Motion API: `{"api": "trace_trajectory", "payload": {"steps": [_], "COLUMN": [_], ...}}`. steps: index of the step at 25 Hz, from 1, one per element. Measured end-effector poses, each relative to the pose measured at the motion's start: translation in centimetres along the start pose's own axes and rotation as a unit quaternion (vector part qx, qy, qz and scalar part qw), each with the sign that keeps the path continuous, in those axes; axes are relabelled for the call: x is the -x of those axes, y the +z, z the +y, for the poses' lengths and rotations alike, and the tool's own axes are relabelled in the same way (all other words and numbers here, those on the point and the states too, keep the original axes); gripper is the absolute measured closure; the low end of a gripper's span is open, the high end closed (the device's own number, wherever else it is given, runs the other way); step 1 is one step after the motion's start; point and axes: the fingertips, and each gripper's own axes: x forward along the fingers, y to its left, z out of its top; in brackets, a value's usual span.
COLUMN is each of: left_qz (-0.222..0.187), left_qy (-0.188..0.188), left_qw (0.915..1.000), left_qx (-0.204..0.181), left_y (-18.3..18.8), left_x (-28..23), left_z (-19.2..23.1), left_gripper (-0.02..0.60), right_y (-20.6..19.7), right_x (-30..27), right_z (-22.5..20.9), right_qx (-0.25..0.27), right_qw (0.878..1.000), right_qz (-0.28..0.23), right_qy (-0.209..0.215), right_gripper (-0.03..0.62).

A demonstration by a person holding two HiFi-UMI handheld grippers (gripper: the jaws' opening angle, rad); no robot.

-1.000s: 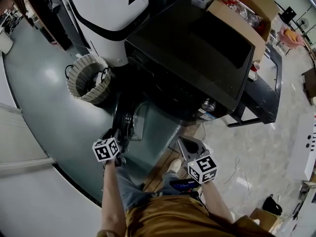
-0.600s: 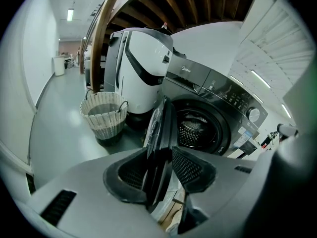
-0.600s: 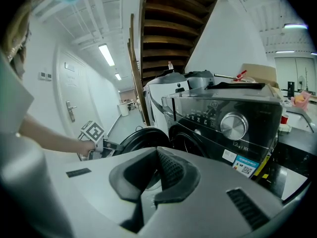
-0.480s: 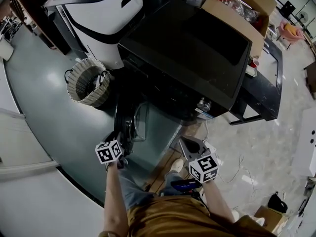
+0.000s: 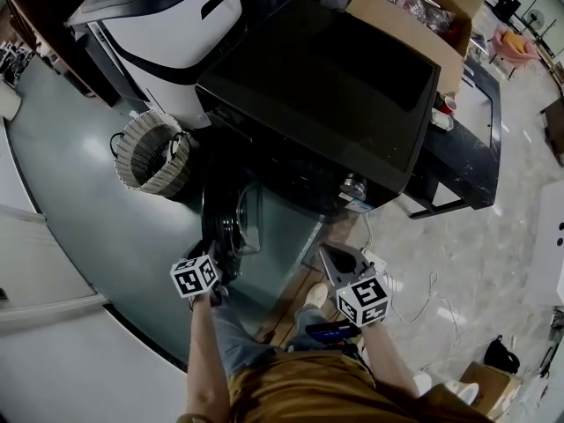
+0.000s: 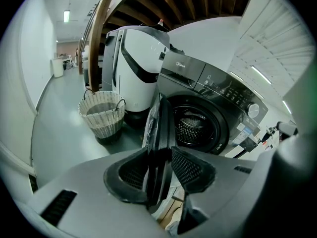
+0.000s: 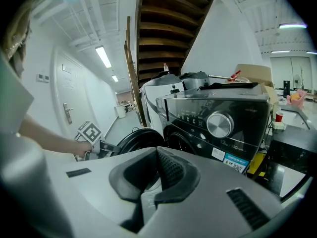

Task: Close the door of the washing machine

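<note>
Entry: the person is standing at the front of the washing machine (image 5: 326, 86) with one tool in each hand. The left gripper (image 6: 159, 168) is reaching down to the outer rim of the door (image 6: 159, 125). Its jaws are closing with that rim between them, and the pads (image 6: 190, 167) appear to be bearing on both faces of it. The right gripper (image 7: 157, 162) is hovering just beside it on the person's right. It is clenched on nothing and pointing at the machine's front without touching it. The door is hanging from the left edge of the round opening. It is swung wide out toward the person, so the left gripper view is seeing it edge-on, and the drum (image 6: 194, 128) is showing behind it. Judgement: the step in hand is taking hold of the door, and the closing swing is not yet begun. The next move is calling for a steady arc round the hinge, carrying the rim across toward the opening with the wrist turning along with the door. A firm push should follow until the latch catches. The inner jaw will likely need to be slipped out before the door meets the front, or it risks being trapped. Farther off, a basket (image 6: 104, 115) is sitting on the floor (image 5: 79, 192) near the machine's left front corner, on the far side of the door and outside its swing. A white appliance (image 6: 136, 66) is standing behind the basket.
</note>
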Motion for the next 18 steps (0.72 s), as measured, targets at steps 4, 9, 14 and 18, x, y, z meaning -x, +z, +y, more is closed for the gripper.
{"api": "trace_trajectory", "payload": {"steps": [4,9,14,18], "left_qz": [0.006,0.015,0.026,0.035], "left_qy": [0.001,-0.002,-0.01,-0.017], "left_qw": [1.0,0.9997,0.9989,0.9979], "left_qx": [-0.005,-0.017,-0.037,-0.051], "left_y": [-0.3,-0.7,-1.0,-1.2], "left_x": [-0.2,-0.6,-1.0,-1.5], "left_z": [-1.0,-2.6,-4.5,-6.1], "left_gripper": [0.414,0.417,0.42,0.422], "right_y": [-0.4,-0.6,-0.6,-0.6], "right_x": [0.5,0.9,1.3,1.8], "right_z": [-0.9,-2.1,-2.8,-3.4], "right_qx": [-0.004,-0.009,-0.013,-0.016], "right_qw": [1.0,1.0,1.0,1.0], "right_qz": [0.0,-0.003,-0.006,-0.01], "right_qy": [-0.006,-0.013,-0.02,-0.025], "right_gripper": [0.582,0.582,0.582,0.582]}}
